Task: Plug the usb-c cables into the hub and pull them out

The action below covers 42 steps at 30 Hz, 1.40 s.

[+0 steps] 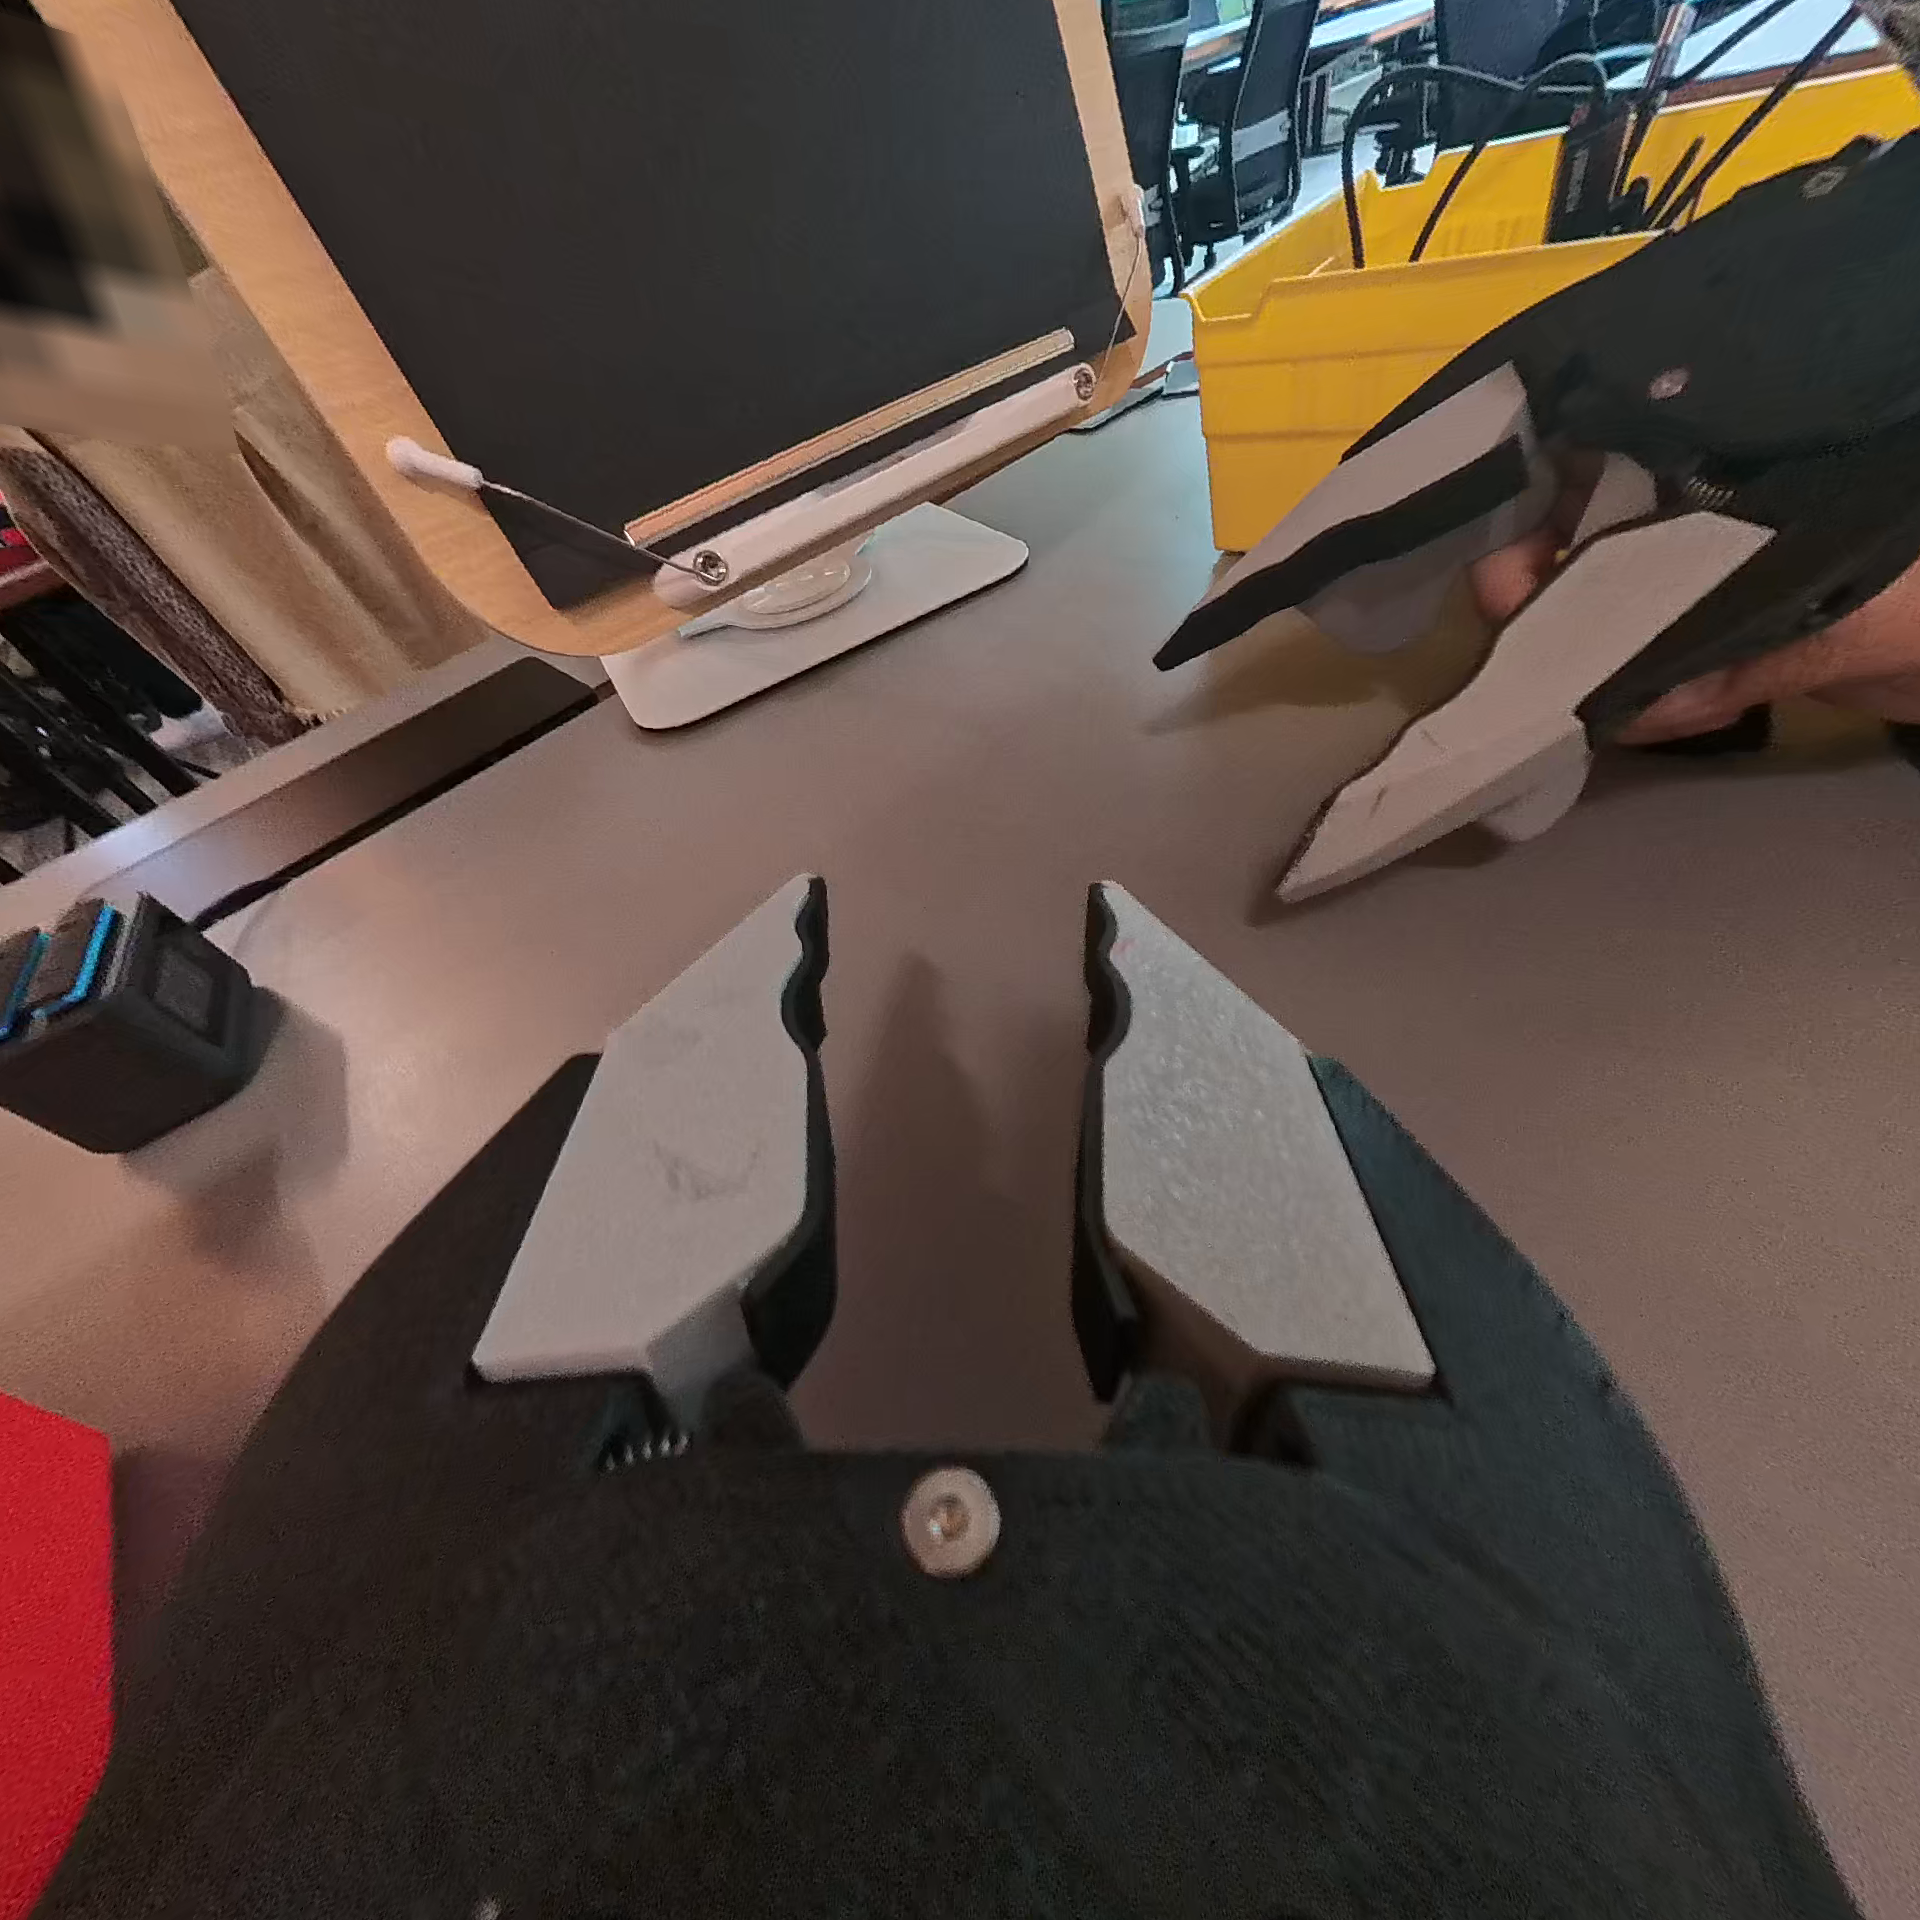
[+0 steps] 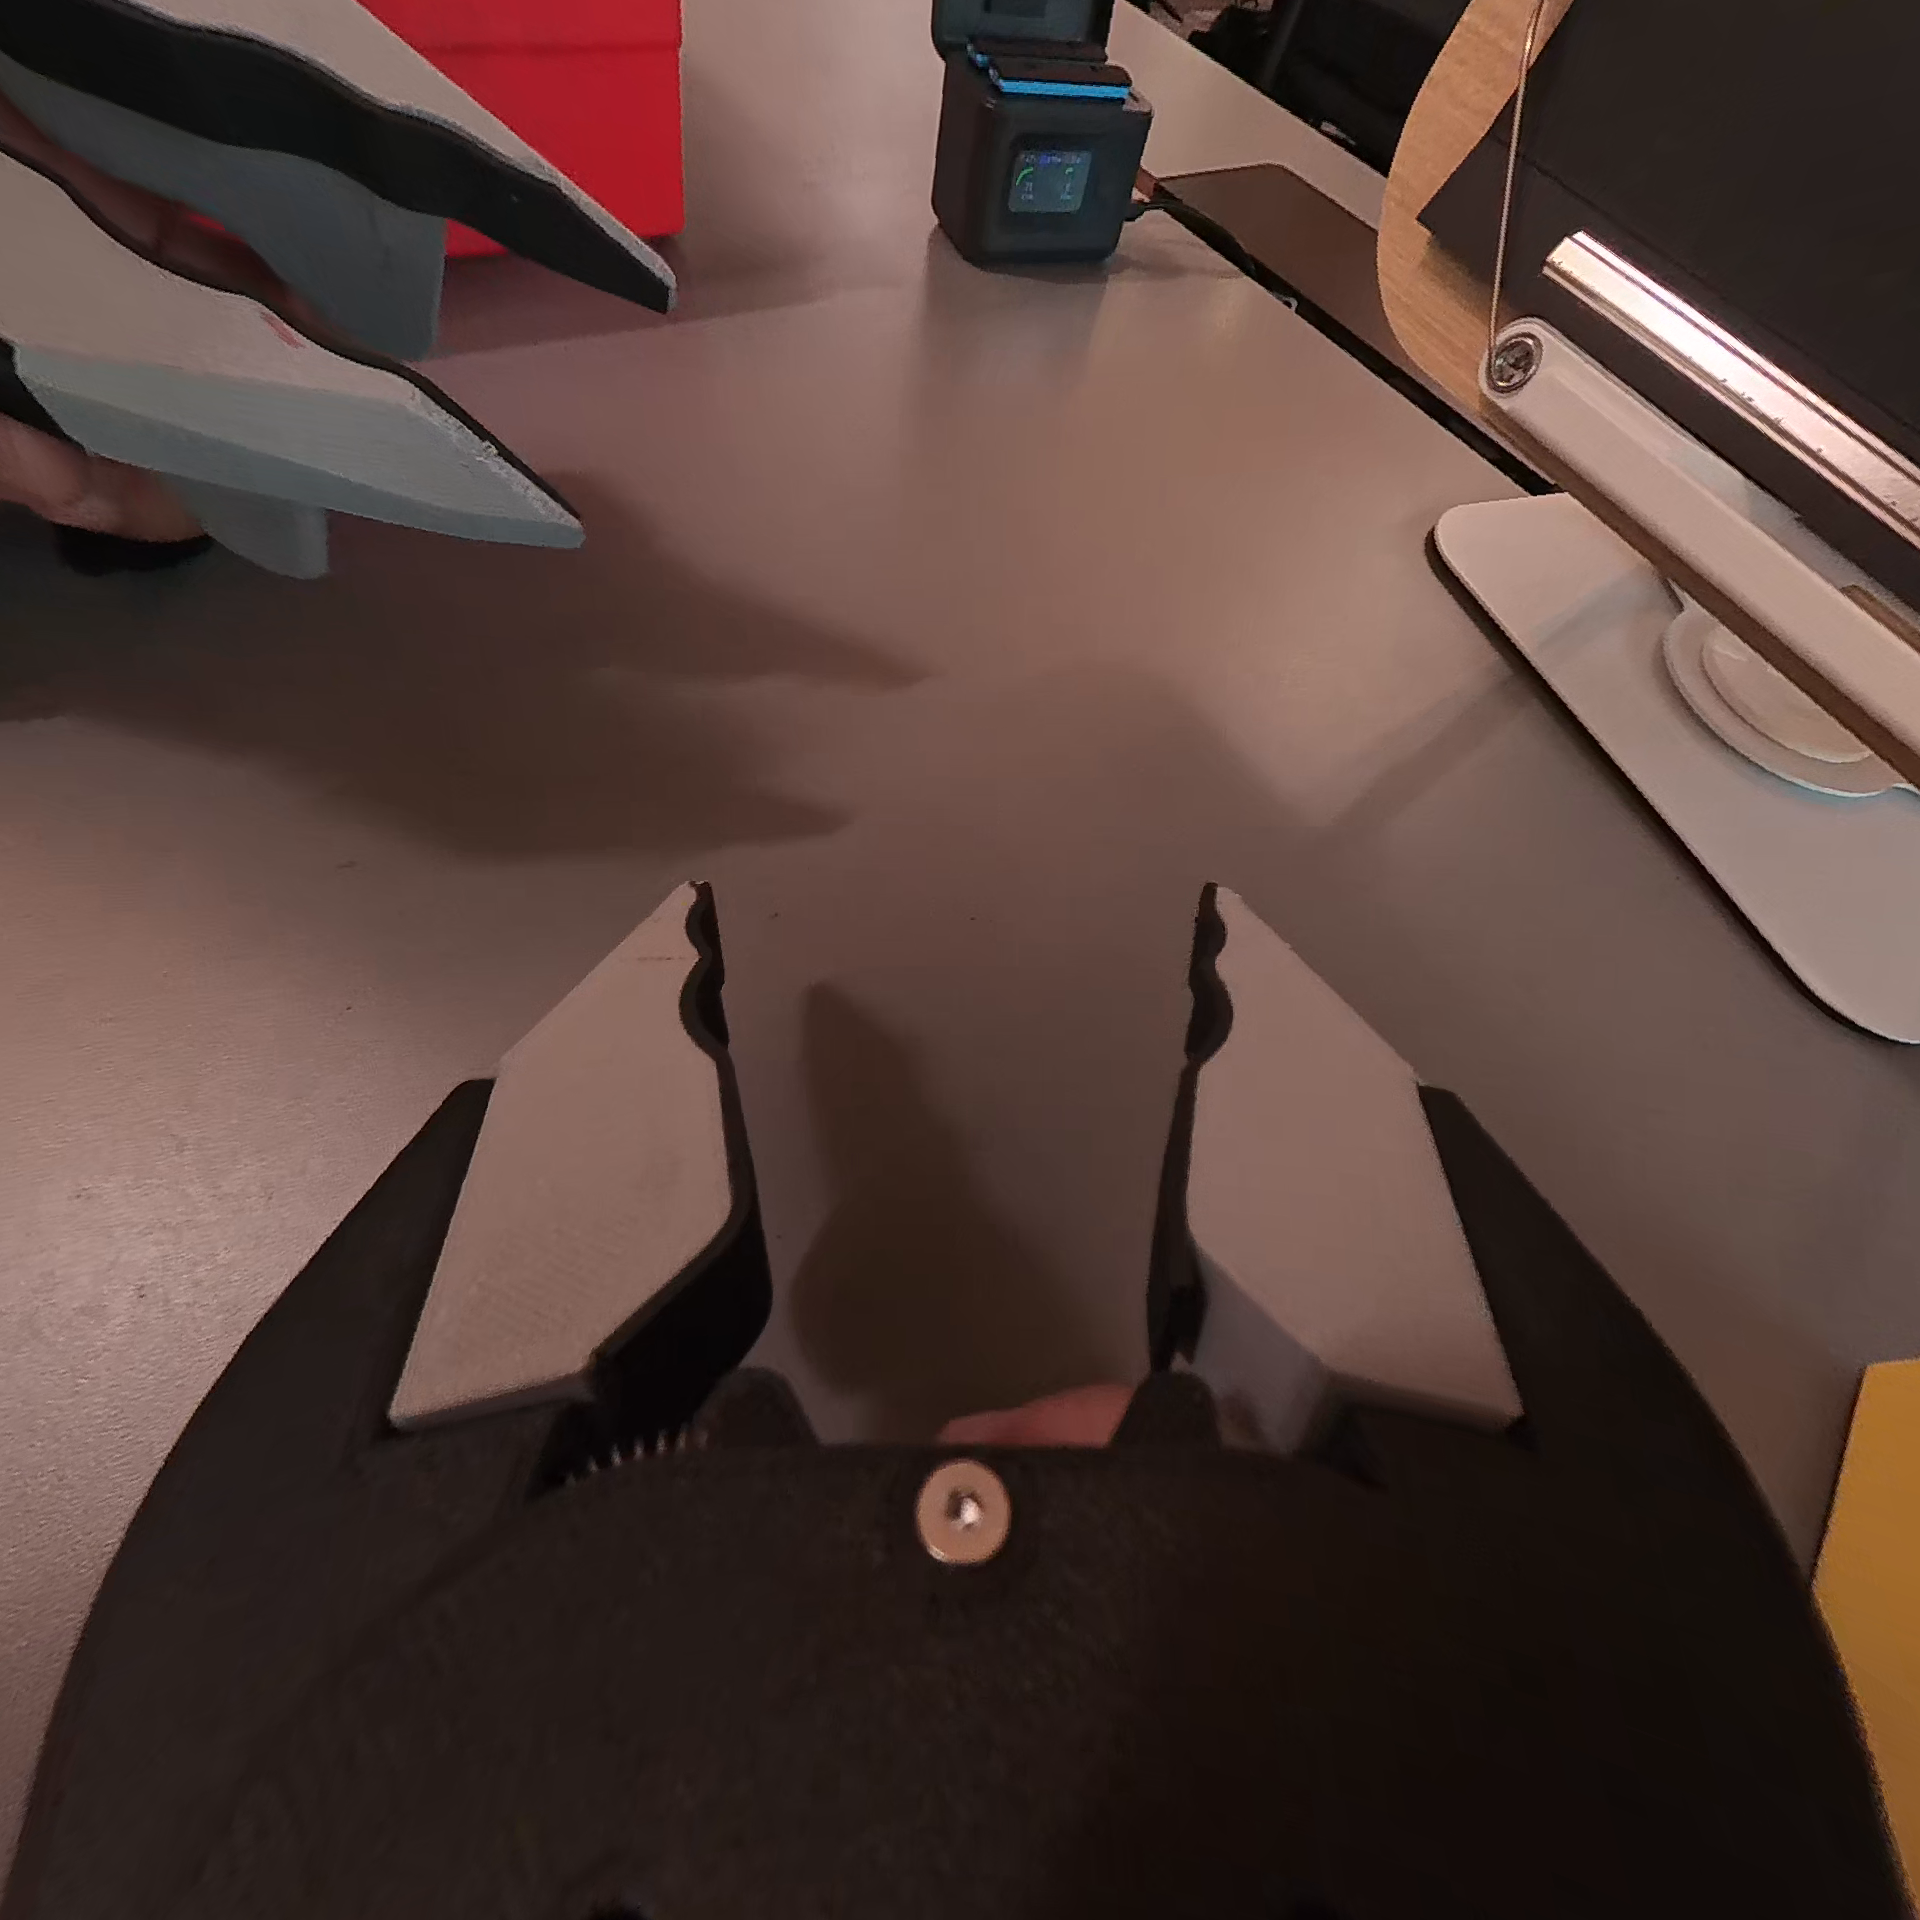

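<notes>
A small black cube-shaped hub with blue trim and a little lit screen (image 2: 1039, 156) stands at the far side of the grey table; in the left wrist view it (image 1: 125, 1023) is at the left edge. A dark cable (image 2: 1195, 213) runs from its side. My left gripper (image 1: 956, 904) is open and empty over bare table. My right gripper (image 2: 954, 899) is open and empty, low over the table. Each gripper shows in the other's view, open: the right one (image 1: 1226, 774) and the left one (image 2: 623, 410). No loose usb-c cable shows.
A wood-framed black board on a white stand (image 1: 821, 613) stands at the back, also at the right of the right wrist view (image 2: 1621, 665). A yellow bin (image 1: 1340, 374) holding cables sits behind the right gripper. A red box (image 2: 582, 114) is at the left.
</notes>
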Each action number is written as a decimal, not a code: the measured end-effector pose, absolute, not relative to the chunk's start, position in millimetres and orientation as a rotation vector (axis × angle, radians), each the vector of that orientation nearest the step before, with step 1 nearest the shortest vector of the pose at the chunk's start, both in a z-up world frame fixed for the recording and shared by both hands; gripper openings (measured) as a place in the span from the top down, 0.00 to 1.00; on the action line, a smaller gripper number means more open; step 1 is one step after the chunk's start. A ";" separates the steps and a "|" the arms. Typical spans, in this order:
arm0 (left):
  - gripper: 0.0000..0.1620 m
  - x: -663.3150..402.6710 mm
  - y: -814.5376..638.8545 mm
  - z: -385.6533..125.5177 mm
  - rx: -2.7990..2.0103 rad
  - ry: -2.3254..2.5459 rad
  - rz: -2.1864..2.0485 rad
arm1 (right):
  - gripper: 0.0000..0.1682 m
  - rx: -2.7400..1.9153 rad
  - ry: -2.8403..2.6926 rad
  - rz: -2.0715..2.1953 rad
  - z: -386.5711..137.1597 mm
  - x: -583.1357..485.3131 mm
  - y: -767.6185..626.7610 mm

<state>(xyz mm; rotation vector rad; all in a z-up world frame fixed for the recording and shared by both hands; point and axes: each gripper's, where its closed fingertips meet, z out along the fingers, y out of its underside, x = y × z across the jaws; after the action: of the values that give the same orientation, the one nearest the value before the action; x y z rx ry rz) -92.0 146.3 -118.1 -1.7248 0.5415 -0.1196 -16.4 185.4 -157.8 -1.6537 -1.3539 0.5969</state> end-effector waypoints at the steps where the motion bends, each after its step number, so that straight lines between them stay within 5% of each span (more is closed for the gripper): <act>1: 0.69 -89.9 144.4 -118.4 -1.734 0.528 -0.136 | 0.47 -1.645 -1.364 0.600 -157.9 -16.7 184.5; 8: 0.68 -71.1 98.4 -123.6 -1.820 0.511 -0.102 | 0.46 -1.578 -1.350 0.563 -151.1 -13.1 184.2; 17: 0.68 -142.3 -13.8 -58.2 -1.810 0.297 0.041 | 0.50 -1.505 -1.296 0.490 -130.9 7.8 162.0; 33: 0.61 -256.3 -37.2 -119.2 -1.945 -0.005 0.139 | 0.51 -1.693 -0.852 0.356 -66.5 208.2 127.5; 37: 0.66 -256.8 -13.2 -124.9 -1.969 0.014 0.201 | 0.49 -1.819 -0.816 0.312 -99.1 219.3 151.8; 41: 0.91 -263.2 1.3 -136.7 -2.025 0.105 0.408 | 0.56 -1.875 -0.820 0.259 -125.4 213.1 175.4; 42: 0.95 -269.4 1.5 -135.7 -2.023 0.105 0.488 | 0.64 -1.884 -0.831 0.221 -131.0 212.6 180.1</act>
<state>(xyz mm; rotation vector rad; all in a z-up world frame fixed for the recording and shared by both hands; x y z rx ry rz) -269.4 1.5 -135.7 -2.0230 0.1053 0.4880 212.6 180.1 -131.0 -1.8843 -0.8305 0.2211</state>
